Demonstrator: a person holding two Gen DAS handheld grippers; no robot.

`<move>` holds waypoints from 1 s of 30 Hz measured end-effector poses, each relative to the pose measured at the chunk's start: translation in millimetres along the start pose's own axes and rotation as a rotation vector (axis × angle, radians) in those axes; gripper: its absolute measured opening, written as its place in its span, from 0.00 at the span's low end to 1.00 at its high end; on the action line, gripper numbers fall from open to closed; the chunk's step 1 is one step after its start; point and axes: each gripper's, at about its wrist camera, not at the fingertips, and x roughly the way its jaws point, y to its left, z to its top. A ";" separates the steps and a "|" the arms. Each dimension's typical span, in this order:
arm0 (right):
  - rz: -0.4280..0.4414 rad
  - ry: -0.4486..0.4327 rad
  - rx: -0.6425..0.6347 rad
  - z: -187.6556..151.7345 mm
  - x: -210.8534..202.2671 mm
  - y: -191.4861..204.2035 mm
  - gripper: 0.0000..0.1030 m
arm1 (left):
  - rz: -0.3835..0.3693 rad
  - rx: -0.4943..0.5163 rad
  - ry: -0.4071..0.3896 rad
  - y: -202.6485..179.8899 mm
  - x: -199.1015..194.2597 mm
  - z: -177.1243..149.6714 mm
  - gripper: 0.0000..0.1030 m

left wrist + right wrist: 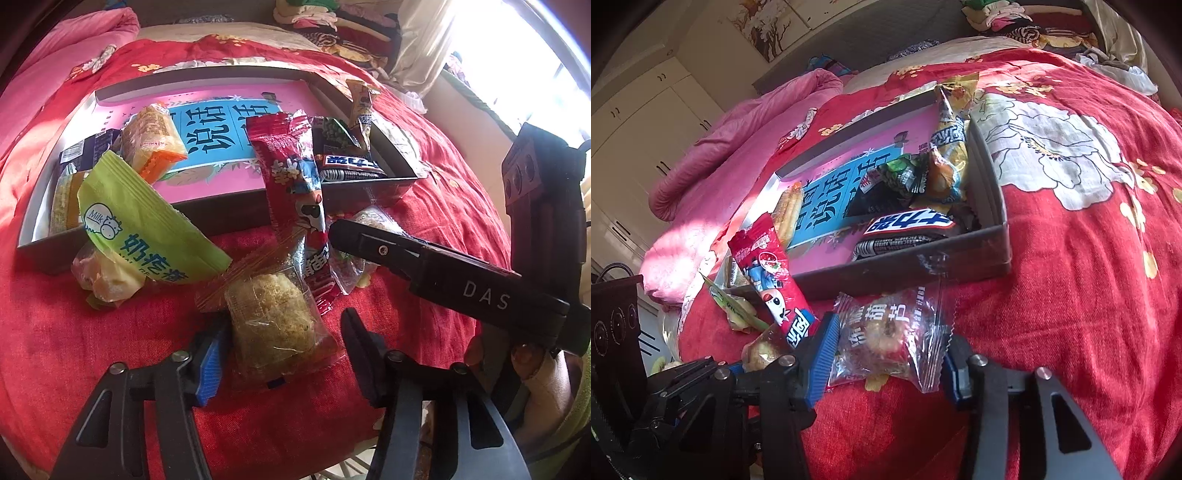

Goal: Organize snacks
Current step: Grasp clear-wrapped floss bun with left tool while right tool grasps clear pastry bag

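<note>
My left gripper (282, 347) is shut on a clear packet with a brown floss cake (273, 325) that lies on the red blanket. A long red snack packet (291, 173) leans over it, and a green milk-candy packet (140, 229) lies to the left. My right gripper (886, 363) is shut on a clear packet of candied fruit (886, 332), whose wrapper edges meet both blue pads (823, 354). Just beyond stands the grey box (905, 262) with a pink bottom. It holds a Snickers bar (908, 221), a yellow packet (949, 147) and a cake with orange ends (155, 140).
Everything sits on a bed with a red flowered blanket (1071, 258). A rolled pink quilt (738, 147) lies beyond the box, and a pile of folded clothes (332, 22) lies at the head. White wardrobes (639, 122) stand at the left and a bright window (517, 44) at the right.
</note>
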 end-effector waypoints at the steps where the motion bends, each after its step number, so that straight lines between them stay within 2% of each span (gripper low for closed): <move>1: 0.002 -0.002 0.000 0.4 -1.0 -0.3 0.46 | 0.002 0.005 0.002 -0.6 1.1 -0.4 0.53; 10: -0.009 -0.054 -0.023 0.1 -21.0 1.8 0.44 | -0.033 0.002 -0.014 8.2 -5.6 -3.3 0.47; 18: -0.027 -0.113 0.008 3.3 -37.4 -6.2 0.43 | -0.057 0.005 -0.024 9.1 -15.6 -4.7 0.44; 30: -0.024 -0.168 0.001 4.1 -50.0 -5.4 0.43 | -0.075 0.041 -0.097 -1.4 -39.6 -4.0 0.41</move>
